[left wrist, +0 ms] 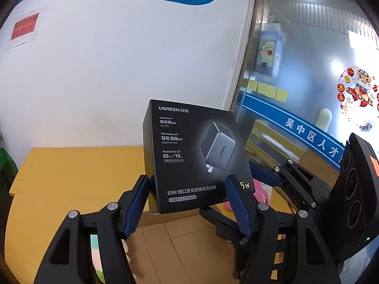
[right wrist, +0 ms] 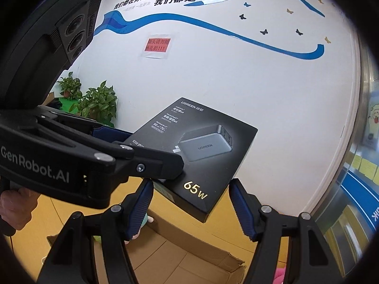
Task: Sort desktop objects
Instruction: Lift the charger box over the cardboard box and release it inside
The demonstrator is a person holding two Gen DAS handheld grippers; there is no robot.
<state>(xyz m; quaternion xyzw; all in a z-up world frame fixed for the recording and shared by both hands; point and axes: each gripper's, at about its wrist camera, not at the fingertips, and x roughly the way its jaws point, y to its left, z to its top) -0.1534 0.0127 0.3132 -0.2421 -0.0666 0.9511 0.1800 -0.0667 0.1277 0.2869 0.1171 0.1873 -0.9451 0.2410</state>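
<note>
Your left gripper (left wrist: 187,203) has its blue ribbed jaws clamped on the lower edges of the black rectangular cardboard charger box (left wrist: 189,151), one pad on each side, and the box is lifted clear of the desk. In the left wrist view it stands nearly upright, printed face toward the camera, long axis running up and away from the jaws and leaning slightly left. Below it lies the open brown cardboard carton (left wrist: 180,243), flaps spread, on the yellow wooden desk (left wrist: 71,165); the box hangs roughly over the carton's far edge.

Moving right, your right gripper (right wrist: 189,203) has its jaws spread wide with nothing between them. In the right wrist view the same charger box (right wrist: 201,151) floats just above and ahead of those open pads, its near corner with the gold lettering pointing down between them, apparently touching neither. The box's long axis runs diagonally from that corner up toward the left, where the left gripper's black arm (right wrist: 132,163) crosses in front and hides the grip itself.

So your left hand is the one carrying; the right is close but idle. If the box goes into the carton (right wrist: 180,255), the drop is down and toward you, and I judge the main obstruction to be your own right jaws sitting directly beneath it. Something pink and soft (left wrist: 263,194) shows beside the carton at right; what it is I cannot tell. Potted green plants (right wrist: 94,101) stand well back by the wall.
</note>
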